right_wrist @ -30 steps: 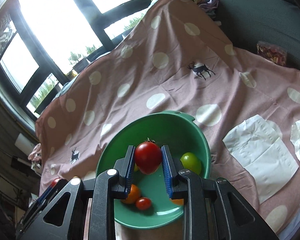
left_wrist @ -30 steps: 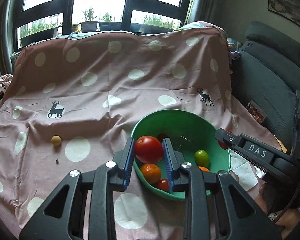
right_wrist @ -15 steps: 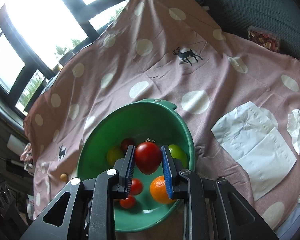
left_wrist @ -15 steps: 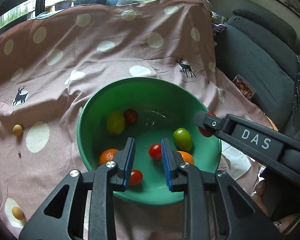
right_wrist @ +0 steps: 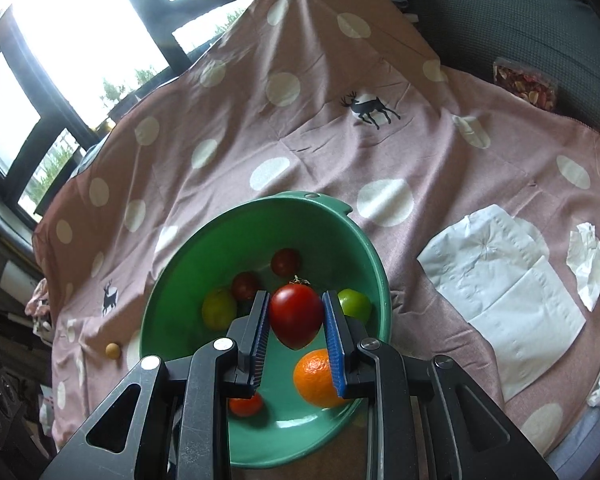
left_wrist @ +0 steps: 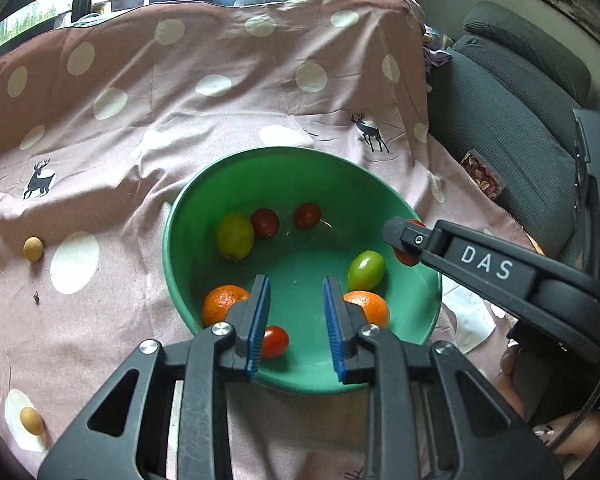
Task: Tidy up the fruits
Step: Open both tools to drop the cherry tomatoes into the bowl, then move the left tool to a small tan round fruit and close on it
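Observation:
A green bowl (left_wrist: 284, 152) sits on the pink spotted cloth. It holds two oranges (left_wrist: 224, 304), a yellow fruit (left_wrist: 236, 236), a green tomato (left_wrist: 366, 270) and three red tomatoes (left_wrist: 308, 215). My left gripper (left_wrist: 295, 284) hangs over the bowl's near side, its jaws close together with nothing between them. My right gripper (right_wrist: 295, 298) is shut on a large red tomato (right_wrist: 296, 316) above the bowl (right_wrist: 236, 240). In the left wrist view it reaches in from the right (left_wrist: 398, 234), and only a sliver of its tomato shows behind the finger.
Two small tan fruits (left_wrist: 33, 248) (left_wrist: 32, 420) lie on the cloth left of the bowl. White paper napkins (right_wrist: 500, 304) lie right of it. A grey sofa (left_wrist: 520, 120) with a snack packet (left_wrist: 482, 176) borders the right side. Windows stand behind.
The red tomato has left my left gripper and now lies in the bowl, and that gripper has sunk closer over it. My right gripper has kept its tomato and stayed almost still.

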Motion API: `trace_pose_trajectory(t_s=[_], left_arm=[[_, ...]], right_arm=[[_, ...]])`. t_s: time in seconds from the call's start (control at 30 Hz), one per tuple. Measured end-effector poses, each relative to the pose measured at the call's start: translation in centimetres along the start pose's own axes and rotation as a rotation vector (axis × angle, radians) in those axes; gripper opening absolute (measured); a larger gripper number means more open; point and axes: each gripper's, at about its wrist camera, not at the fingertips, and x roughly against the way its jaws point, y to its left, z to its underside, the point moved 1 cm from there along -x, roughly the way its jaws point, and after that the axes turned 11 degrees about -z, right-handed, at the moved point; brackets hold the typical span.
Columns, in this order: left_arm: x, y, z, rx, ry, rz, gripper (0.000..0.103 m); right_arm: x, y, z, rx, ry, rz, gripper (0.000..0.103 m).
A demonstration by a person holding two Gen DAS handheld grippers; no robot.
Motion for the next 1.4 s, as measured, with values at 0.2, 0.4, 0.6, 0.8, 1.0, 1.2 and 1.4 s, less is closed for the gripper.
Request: trace_pose_trajectory(t_s=[0.2,0.4,0.6,0.8,1.0,1.2,1.4], left_arm=[[2.5,2.3,0.3,0.042,-0.021,-0.020,0.039],[5.8,6.1,0.6,0.102,-0.064,-0.071,0.054],[8.4,10.6,1.9,0.138,-0.067,-0.192,0.058],[8.6,15.7,5.1,0.233,0.024,-0.242,0.058],[6.4,18.0,7.5,0.237,0.122,-0.322,0.057],[4.6,19.2,8.6,0.254,0.183,-0.311,0.057],[4.2,19.9,8.9,0.262,0.203,-0.302,0.057]], right_arm=[[0.1,0.4,0.1,0.005,-0.001,0.000,0.032],[0.4,1.1,0.1,0.018,-0.019,-0.005,0.060],[0.8,2.1,0.3,0.040,-0.041,-0.020,0.071],[0.4,3.8,0.7,0.081,-0.031,-0.026,0.072],[-0.2,5.9,1.5,0.150,-0.017,-0.020,0.072],[-1.4,7.6,2.5,0.209,0.022,-0.017,0.072],[-2.4,9.2,3.5,0.256,0.050,-0.021,0.072]])
